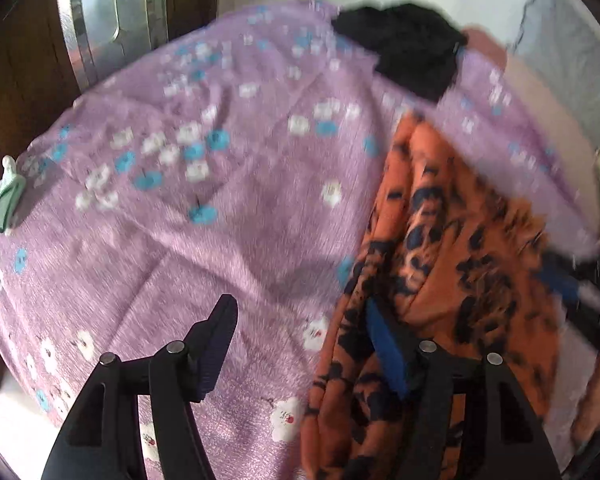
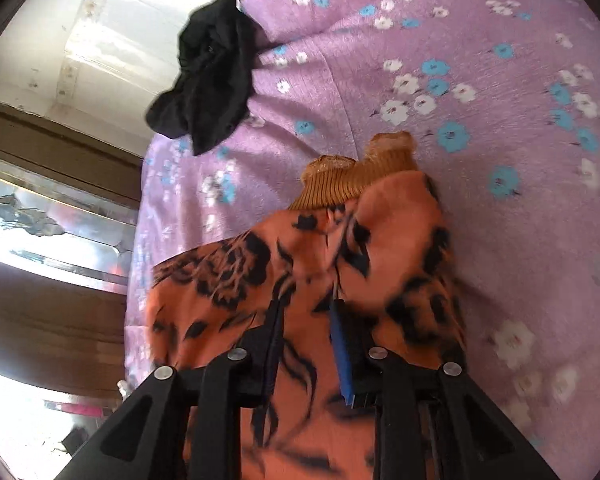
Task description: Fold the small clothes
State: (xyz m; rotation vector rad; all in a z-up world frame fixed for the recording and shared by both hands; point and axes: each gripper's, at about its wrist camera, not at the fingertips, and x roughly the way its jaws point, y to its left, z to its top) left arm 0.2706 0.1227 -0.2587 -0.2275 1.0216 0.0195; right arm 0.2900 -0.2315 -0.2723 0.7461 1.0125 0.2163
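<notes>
**Orange top: fold barely begun**

While the orange patterned top (image 2: 300, 280) lies bunched on the purple flowered bedspread (image 1: 220, 208), no neat fold shows — most work is left. Black garment (image 2: 212, 76) waits untouched near the bed edge. Right hand-held gripper (image 2: 304, 320) pinches the top's cloth. Left hand-held gripper (image 1: 300, 344) is open beside it. Long axis follows the right gripper's line, ribbed collar (image 2: 352, 176) at the far end.

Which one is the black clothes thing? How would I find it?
Look at the big purple flowered bedspread. Near its far edge lies a crumpled black garment, lying apart from the orange black-patterned garment. It is the only plain dark thing, with no print.
</notes>
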